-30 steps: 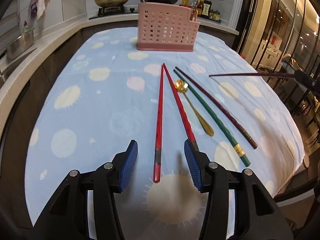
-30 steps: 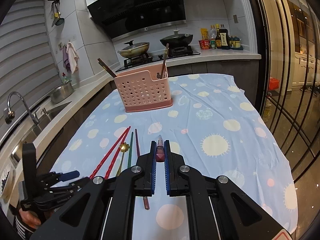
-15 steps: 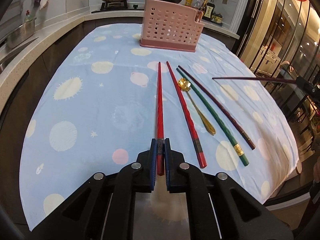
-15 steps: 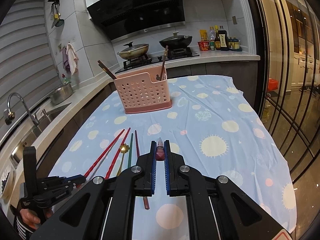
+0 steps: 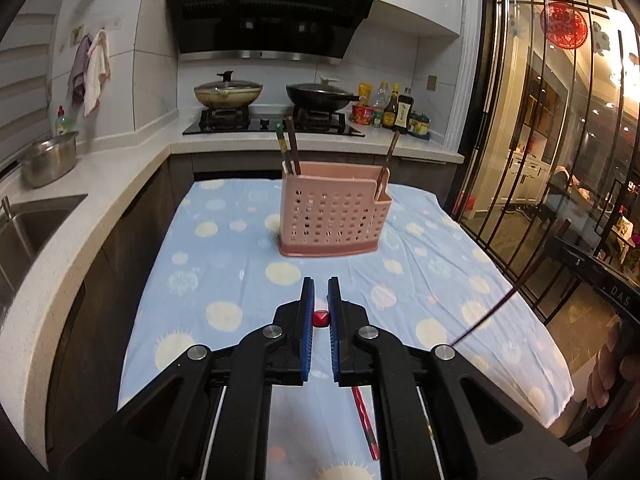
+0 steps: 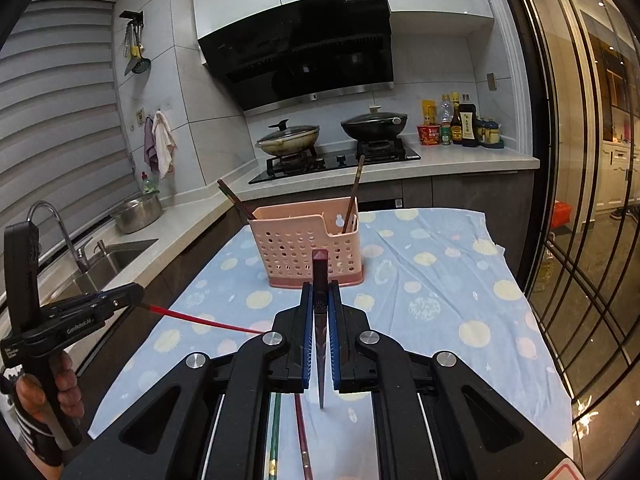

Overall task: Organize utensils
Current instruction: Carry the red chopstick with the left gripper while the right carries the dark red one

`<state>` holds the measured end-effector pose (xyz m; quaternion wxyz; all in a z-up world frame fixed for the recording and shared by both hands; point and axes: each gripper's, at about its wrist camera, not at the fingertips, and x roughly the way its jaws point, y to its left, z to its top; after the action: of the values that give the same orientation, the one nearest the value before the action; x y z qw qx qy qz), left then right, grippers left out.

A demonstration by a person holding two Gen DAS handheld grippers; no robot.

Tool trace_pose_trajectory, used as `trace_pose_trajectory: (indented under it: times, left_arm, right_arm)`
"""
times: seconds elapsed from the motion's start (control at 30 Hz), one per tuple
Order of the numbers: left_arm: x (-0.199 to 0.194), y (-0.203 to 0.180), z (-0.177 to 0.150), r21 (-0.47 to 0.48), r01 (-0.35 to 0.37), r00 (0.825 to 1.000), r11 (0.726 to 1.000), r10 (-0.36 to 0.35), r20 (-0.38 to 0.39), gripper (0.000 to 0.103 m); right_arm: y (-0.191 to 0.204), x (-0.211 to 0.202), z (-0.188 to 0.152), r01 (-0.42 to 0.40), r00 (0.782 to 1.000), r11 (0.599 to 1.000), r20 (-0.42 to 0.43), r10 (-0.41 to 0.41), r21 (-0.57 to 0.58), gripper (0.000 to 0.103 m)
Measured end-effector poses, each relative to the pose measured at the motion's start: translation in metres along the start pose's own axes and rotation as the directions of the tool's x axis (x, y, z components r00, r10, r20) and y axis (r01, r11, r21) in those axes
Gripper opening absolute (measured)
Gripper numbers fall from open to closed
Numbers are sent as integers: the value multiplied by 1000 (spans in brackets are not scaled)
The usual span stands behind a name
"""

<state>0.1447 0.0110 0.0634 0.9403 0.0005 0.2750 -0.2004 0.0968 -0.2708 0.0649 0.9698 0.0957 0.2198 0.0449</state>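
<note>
My left gripper is shut on a red chopstick, seen end-on between the blue pads; in the right wrist view the same chopstick slants down from the raised left gripper. My right gripper is shut on a dark maroon chopstick, tip up; its thin shaft shows in the left wrist view. The pink perforated holder stands ahead on the table with several utensils in it, also in the right wrist view. Another red chopstick lies on the cloth below my left gripper.
A blue spotted cloth covers the table. A green chopstick and a maroon chopstick lie under my right gripper. A sink and steel pot are left; stove and pans behind; glass doors right.
My left gripper closed on the red chopstick, then lifted it off the cloth and levelled toward the holder. My right gripper, still holding the maroon chopstick, also tilted up and moved nearer the holder.
</note>
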Motion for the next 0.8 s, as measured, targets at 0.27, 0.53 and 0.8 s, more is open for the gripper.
trace_pose_trajectory:
  times: [0.27, 0.53, 0.8]
  left_arm:
    - [11, -5, 55, 29, 8, 998, 1000, -10, 61, 7]
    - [19, -12, 108, 62, 4, 992, 998, -12, 122, 7]
    - [29, -23, 188, 83, 9, 977, 997, -26, 214, 7]
  right_arm:
    - [2, 14, 43, -20, 999, 1000, 42, 21, -18, 7]
    - [4, 38, 94, -45, 995, 999, 83, 47, -22, 7]
    - [9, 81, 159, -41, 992, 999, 118, 44, -23, 7]
